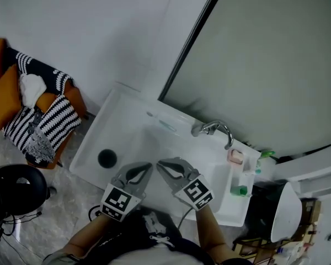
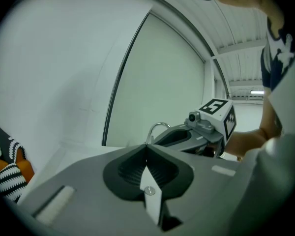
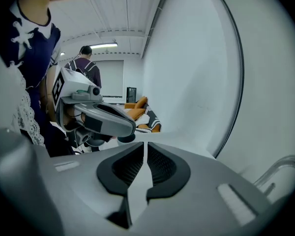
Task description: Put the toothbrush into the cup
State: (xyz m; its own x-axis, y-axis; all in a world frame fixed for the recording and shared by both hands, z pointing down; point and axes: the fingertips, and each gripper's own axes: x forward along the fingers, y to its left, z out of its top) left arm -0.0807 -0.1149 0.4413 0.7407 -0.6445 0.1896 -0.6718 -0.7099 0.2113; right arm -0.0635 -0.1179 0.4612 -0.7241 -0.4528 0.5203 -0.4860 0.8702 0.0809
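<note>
White washbasin [image 1: 135, 145] under a tall grey wall panel [image 1: 265, 59], chrome tap [image 1: 215, 128] at the back rim, black drain [image 1: 107, 158] at the left end, orange chair [image 1: 8, 93] with striped cushions on the floor beyond. Hovering side by side over the near rim: left gripper [image 1: 148, 167], clenched tip to tip with nothing in it, and right gripper [image 1: 161, 163], parted by a mere slit, equally empty. Lying on the back ledge left of the tap, well apart from both: a pale slim thing, most likely the toothbrush [image 1: 166, 125]. Standing right of the tap: a pinkish cup [image 1: 235, 157], with green bits near it too small to name. Nothing picked up yet, so reach and grasp first. To do it well: open the right jaws wider before arriving, come down with the jaws across the handle, pinch at mid-handle rather than at the bristle end, lift clear of the ledge, pass in front of the tap without knocking it, then tip the brush upright over the cup and release only once inside the rim.
</note>
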